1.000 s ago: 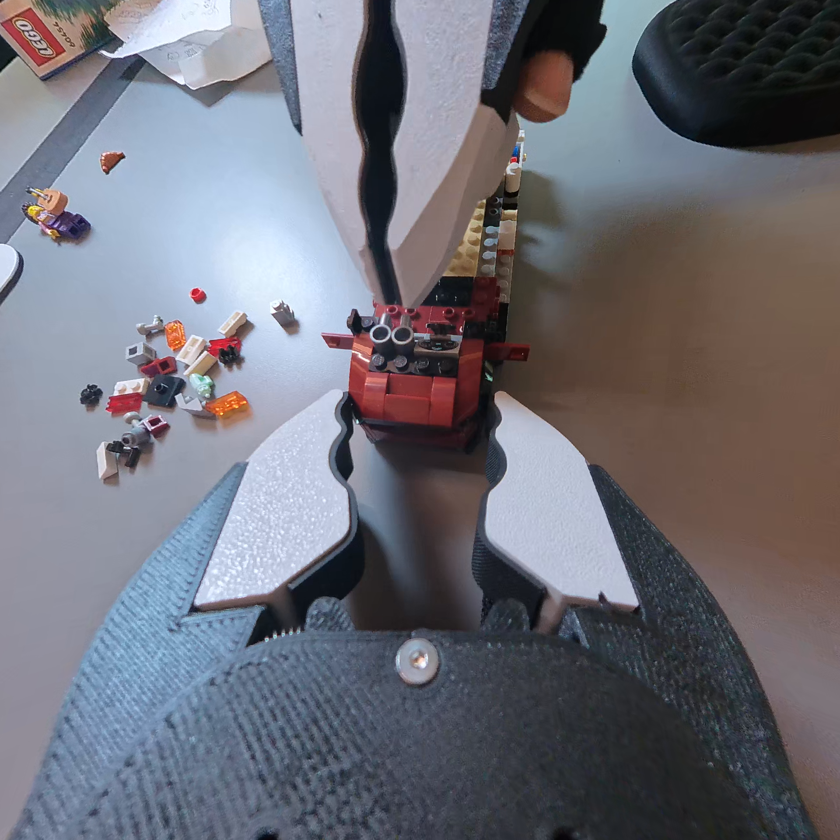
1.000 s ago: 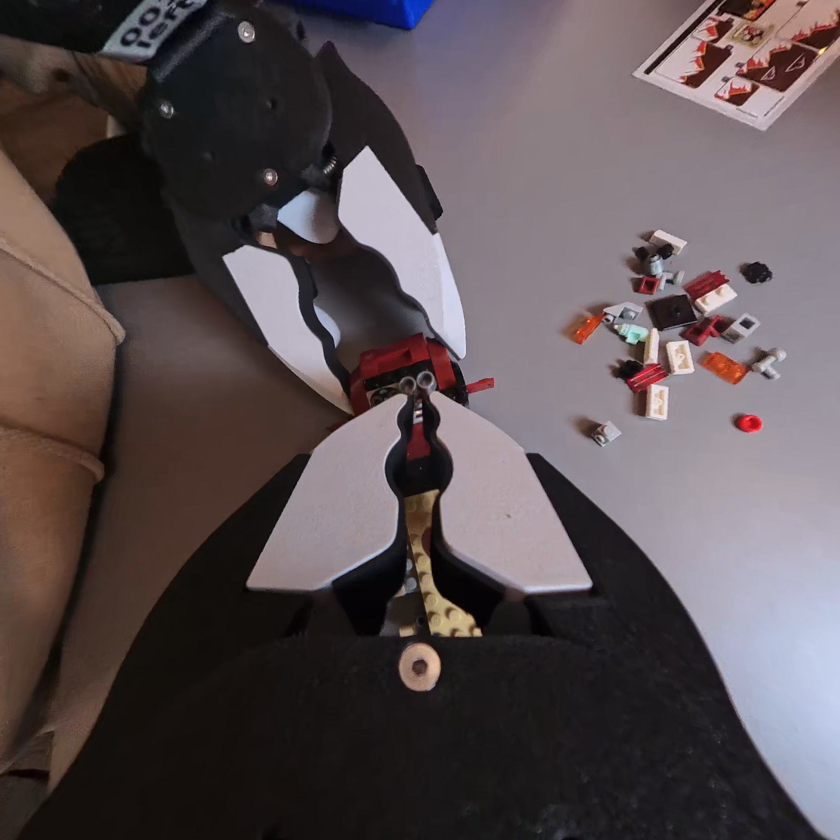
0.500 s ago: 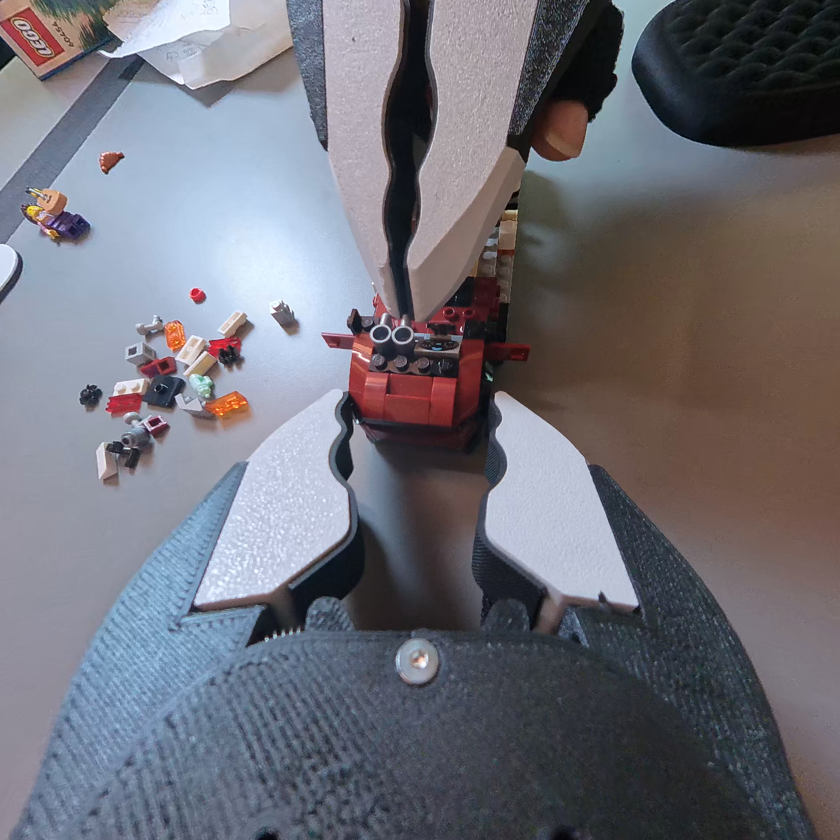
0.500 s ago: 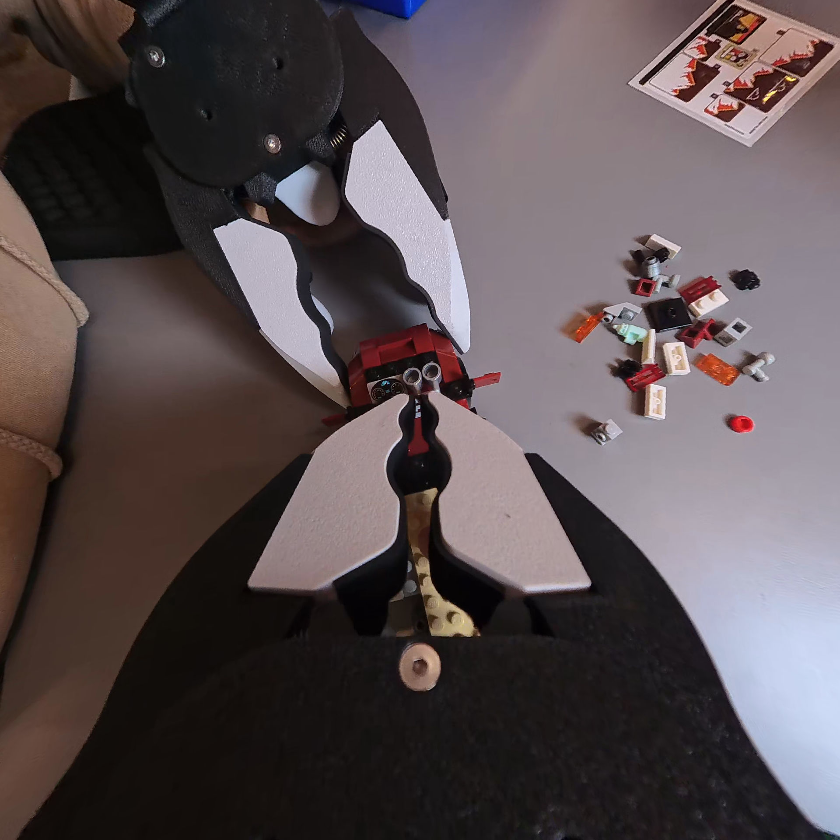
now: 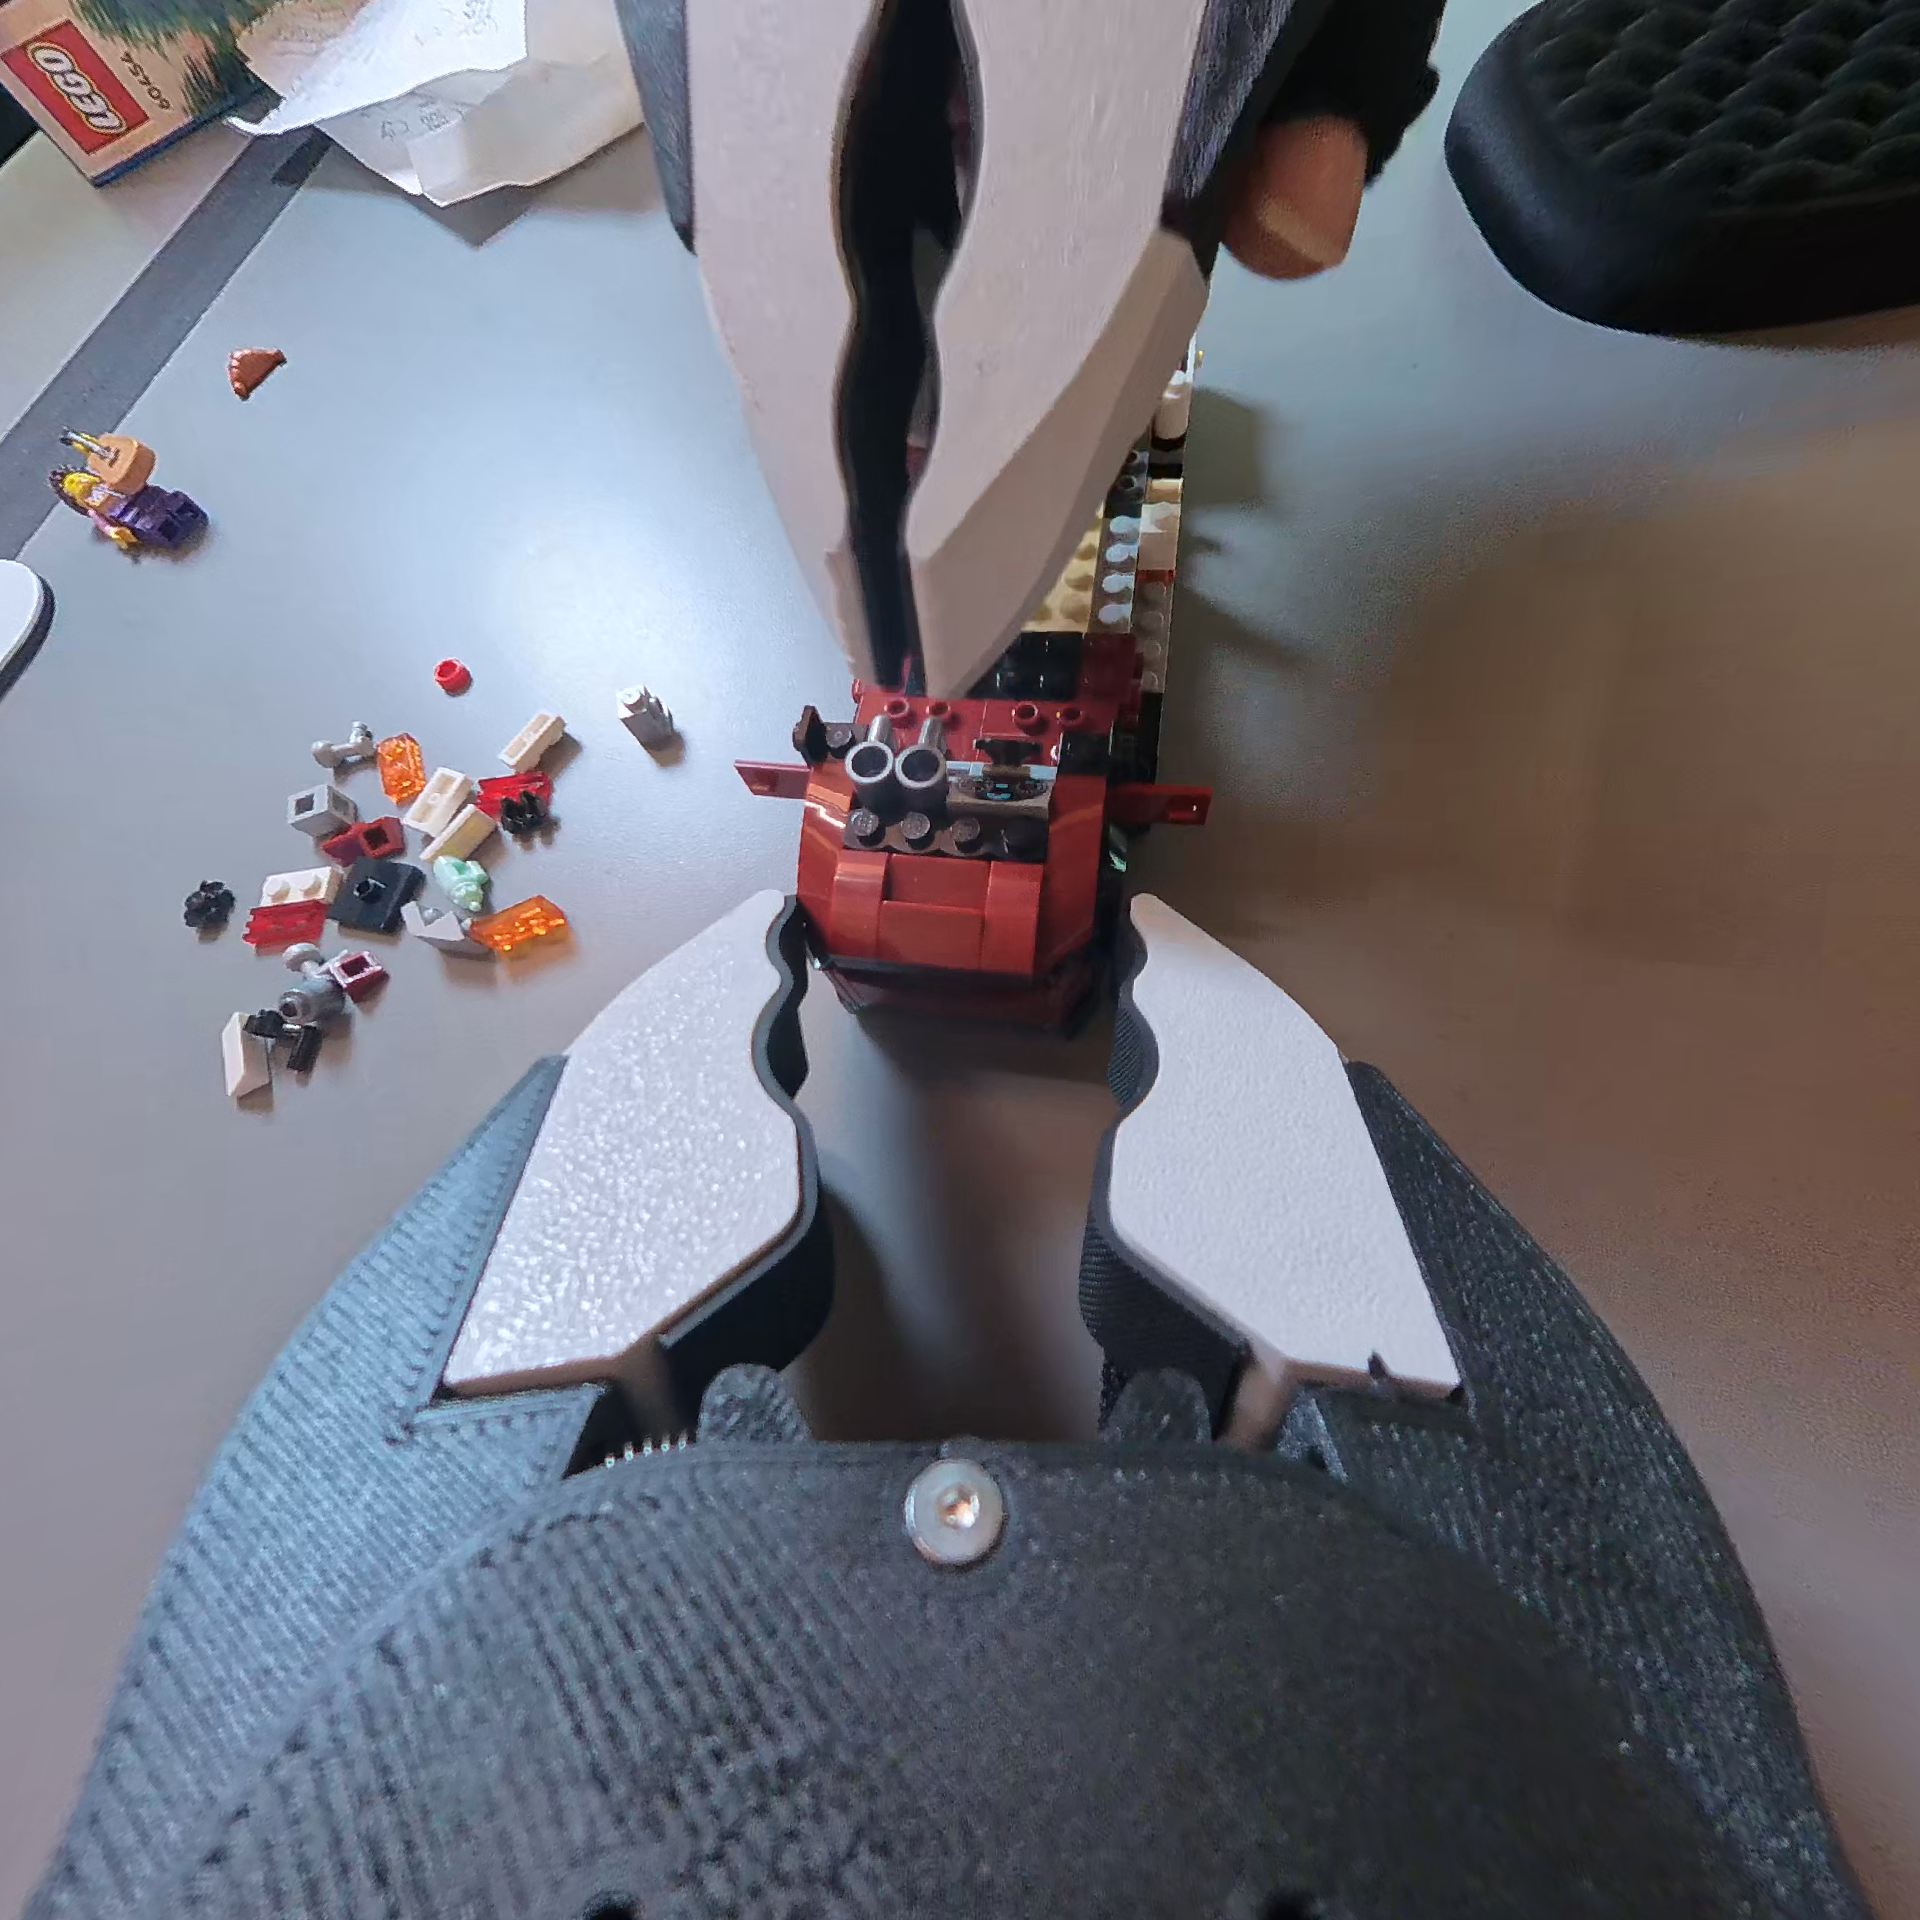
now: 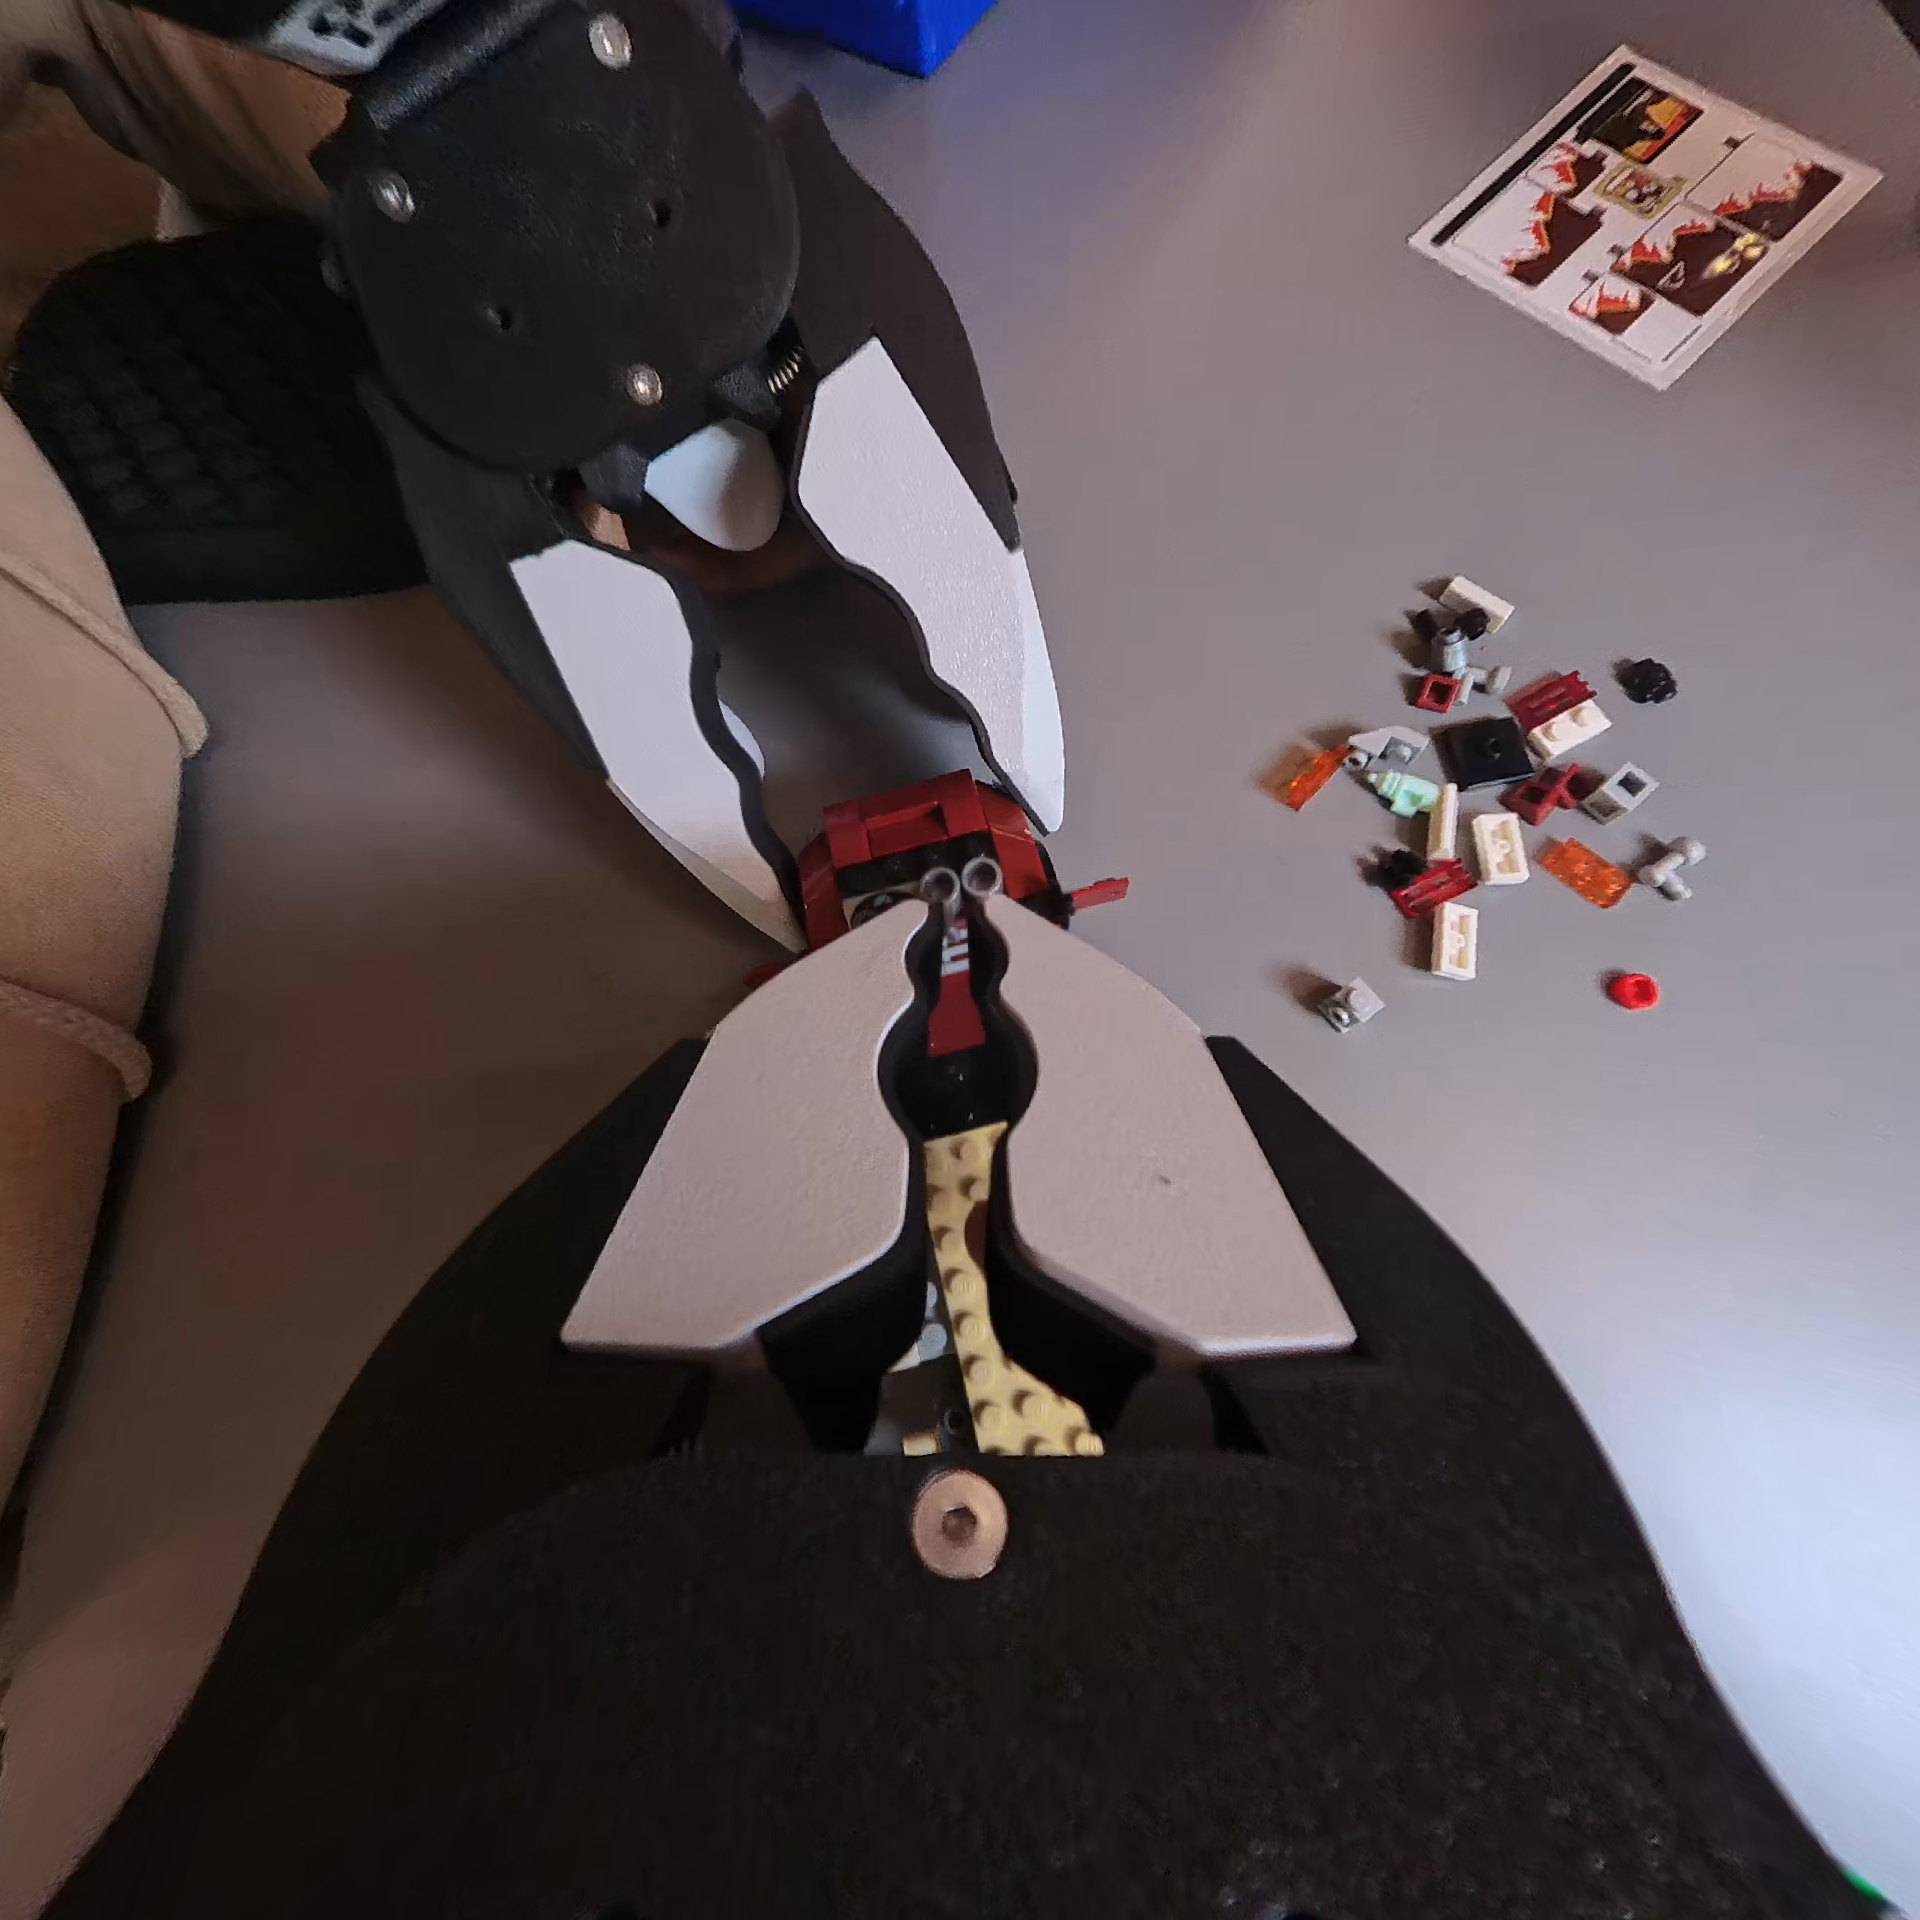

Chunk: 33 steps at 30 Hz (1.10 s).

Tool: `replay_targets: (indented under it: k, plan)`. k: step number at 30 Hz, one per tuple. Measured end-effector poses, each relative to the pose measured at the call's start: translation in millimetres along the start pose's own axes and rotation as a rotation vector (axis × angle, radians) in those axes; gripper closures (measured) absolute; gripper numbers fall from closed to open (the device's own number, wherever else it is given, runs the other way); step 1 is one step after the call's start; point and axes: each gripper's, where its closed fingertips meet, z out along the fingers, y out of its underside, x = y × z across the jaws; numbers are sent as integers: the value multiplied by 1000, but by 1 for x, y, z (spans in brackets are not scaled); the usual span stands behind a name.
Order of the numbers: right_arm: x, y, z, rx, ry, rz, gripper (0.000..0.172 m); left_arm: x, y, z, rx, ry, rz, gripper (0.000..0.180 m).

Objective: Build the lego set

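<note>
dark red brick model (image 5: 940,883) mid desk (image 5: 1558,935), its front end clamped between both pads of left gripper (image 5: 951,940), right gripper (image 6: 961,914) over model, tips almost together at twin grey pipes (image 5: 896,767), grasp unclear, loose bricks (image 5: 395,862) toward left edge

One brick-built red model (image 5: 940,883) stands on the table, with one loose pile of small bricks (image 5: 384,873) beside it, too jumbled to count exactly. There are two grippers, one sticker sheet (image 6: 1642,213), one minifigure (image 5: 125,494) and one cardboard box (image 5: 104,94).
</note>
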Motion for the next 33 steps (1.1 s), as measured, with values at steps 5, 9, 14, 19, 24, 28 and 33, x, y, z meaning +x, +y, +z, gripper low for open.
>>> replay_targets:
  k: [5, 9, 14, 19, 24, 28, 33]
  plan:
    - [-1, -4, 8, -51, 16, -42, 162, 0, 0, 0, 0, 0, 0, 123]
    - [1, -3, 11, -85, 22, -44, 163, 0, 0, 0, 0, -1, 1, 123]
    - [2, -1, 10, -108, 24, -39, 166, 0, 0, 0, 0, 0, 1, 123]
    - [3, 0, 10, -165, 59, -98, 167, 0, 0, 0, 0, 0, 1, 123]
    - [2, 0, 11, -224, 62, -121, 166, 0, 0, 0, 0, -1, 3, 123]
    - [2, 1, 11, -262, 73, -147, 166, 0, 0, 0, 0, -2, 3, 123]
    - [-1, 2, 12, -284, 50, -144, 170, 0, 0, 0, 0, -1, 5, 123]
